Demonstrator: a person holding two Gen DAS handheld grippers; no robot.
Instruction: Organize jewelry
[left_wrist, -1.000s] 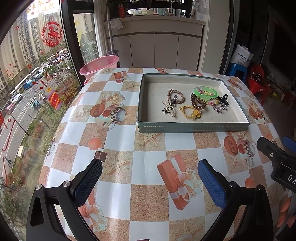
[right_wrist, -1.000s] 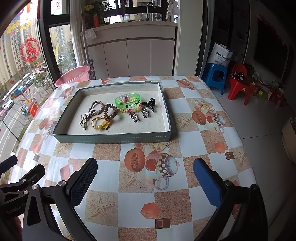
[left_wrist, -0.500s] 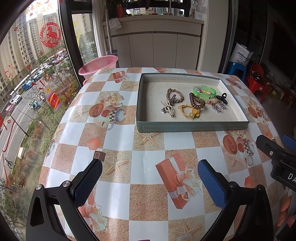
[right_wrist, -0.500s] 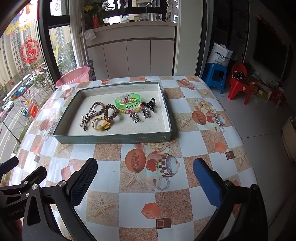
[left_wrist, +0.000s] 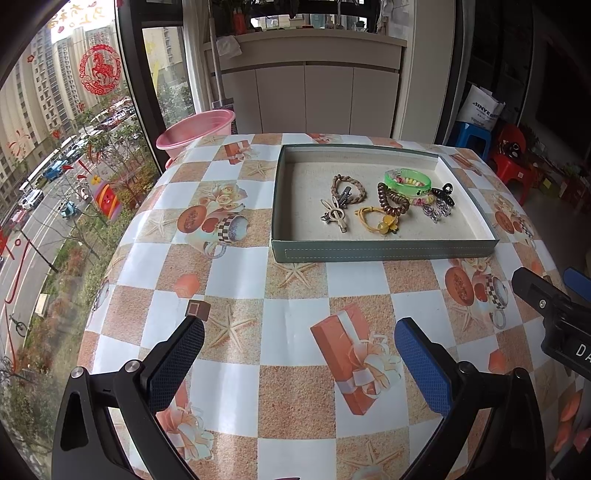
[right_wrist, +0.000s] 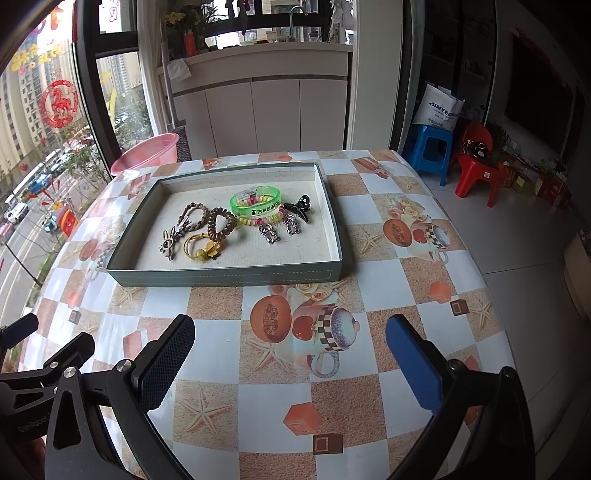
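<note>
Both grippers hover above the patterned tablecloth (left_wrist: 295, 295) with their jaws spread wide and nothing between them. The left gripper (left_wrist: 299, 345) points across the table, and the grey-green tray (left_wrist: 384, 254) lies well ahead of its jaws and a little toward its right finger. The right gripper (right_wrist: 290, 341) faces the tray (right_wrist: 225, 277) too, which sits ahead of its jaws and toward its left finger; in the left wrist view the right gripper's black frame shows beyond the left gripper's right finger. All the jewelry lies inside the tray, gathered toward its middle and far side: a green bangle (right_wrist: 255, 201) farthest from the jaws, a beaded bracelet (right_wrist: 258, 219) touching it, a black claw clip (right_wrist: 301, 207) just beside them, two silver charms (right_wrist: 269, 233) nearer, a brown coil hair tie (right_wrist: 221, 223), a braided brown band (right_wrist: 194, 218), a rabbit-shaped clip (right_wrist: 169, 243) and a yellow hair tie (right_wrist: 201, 249) closest to the tray's near wall. A pink basin (left_wrist: 195, 129) stands beyond the table's far edge.
</note>
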